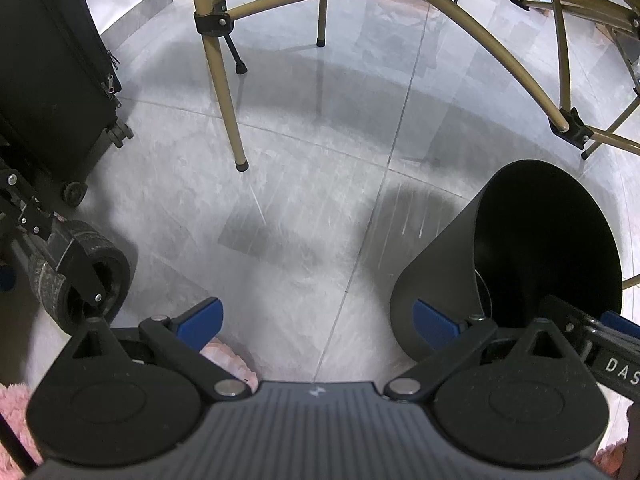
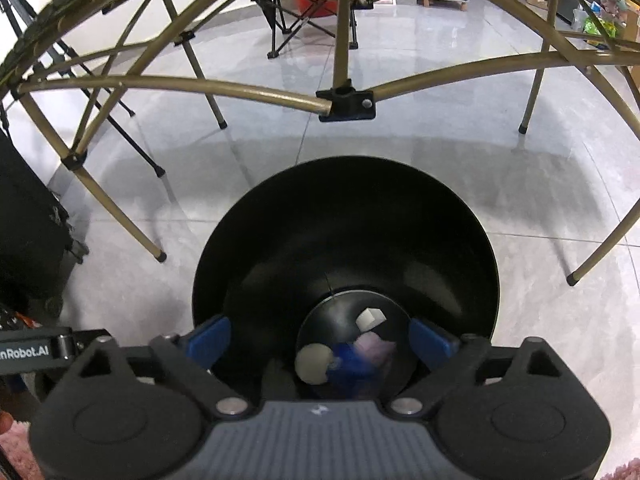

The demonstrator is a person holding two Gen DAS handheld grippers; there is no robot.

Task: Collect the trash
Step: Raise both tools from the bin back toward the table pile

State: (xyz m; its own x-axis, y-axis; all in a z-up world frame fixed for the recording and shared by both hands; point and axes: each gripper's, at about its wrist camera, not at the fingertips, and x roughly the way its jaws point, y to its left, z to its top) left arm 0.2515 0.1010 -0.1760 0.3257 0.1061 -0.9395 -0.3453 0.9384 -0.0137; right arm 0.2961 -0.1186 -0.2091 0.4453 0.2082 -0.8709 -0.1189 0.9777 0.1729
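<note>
Right gripper point(image 2: 318, 338) wide, empty, over bin point(image 2: 460, 216); blurred blue-pink scrap point(image 2: 362, 354) on its floor, probably light, crushable. Left gripper point(image 1: 318, 320) wide, empty.

The bin point(image 2: 344, 240) stands on the tiled floor point(image 2: 540, 280) before the folding table's legs point(image 2: 344, 60), holding scraps point(image 2: 352, 352) at its bottom, with the suitcase point(image 1: 48, 72) off to its left.
</note>
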